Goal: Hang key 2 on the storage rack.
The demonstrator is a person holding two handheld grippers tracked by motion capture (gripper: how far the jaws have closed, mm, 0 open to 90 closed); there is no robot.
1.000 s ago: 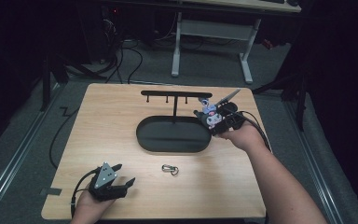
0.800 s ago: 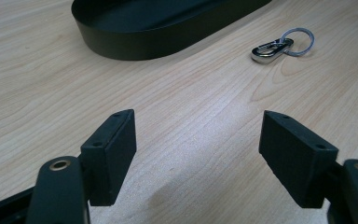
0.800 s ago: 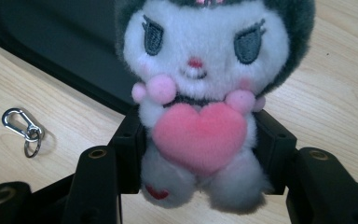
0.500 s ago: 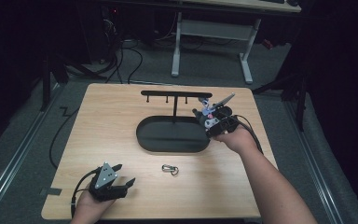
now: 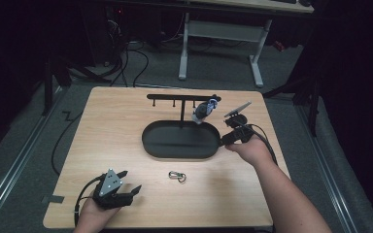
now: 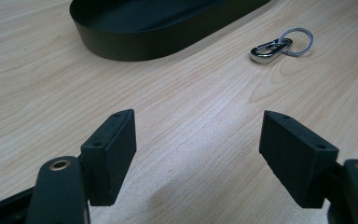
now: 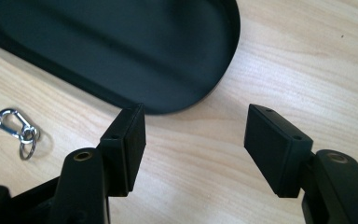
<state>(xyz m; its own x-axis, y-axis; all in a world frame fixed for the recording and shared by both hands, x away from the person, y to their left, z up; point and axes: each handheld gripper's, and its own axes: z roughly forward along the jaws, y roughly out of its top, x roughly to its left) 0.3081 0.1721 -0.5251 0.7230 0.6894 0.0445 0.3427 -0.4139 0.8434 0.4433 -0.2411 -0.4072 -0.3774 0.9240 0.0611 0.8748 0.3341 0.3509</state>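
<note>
A black rack [image 5: 181,97] with hooks stands on a post in the black oval tray [image 5: 155,145]. From the rack's right end hangs a small grey and blue item [image 5: 203,111]. My right gripper [image 5: 227,137] is open beside the tray's right end, apart from that item; its jaws have just been opening and are empty. In the right gripper view, the gripper [image 7: 196,135] hovers over the tray rim [image 7: 214,88] and bare wood. A silver carabiner with a key ring [image 5: 177,175] lies in front of the tray. My left gripper [image 5: 129,181] rests open at the near left, facing the carabiner [image 6: 279,45].
The wooden table [image 5: 116,126] has bare wood left of the tray and along the near edge. A cable [image 5: 60,141] trails off the left side. Beyond the far edge stands a desk frame [image 5: 221,34] on a grey floor.
My right gripper has drawn back from the rack's right end toward the near right, and the grey and blue item stays hanging on the rack. The left gripper has not moved.
</note>
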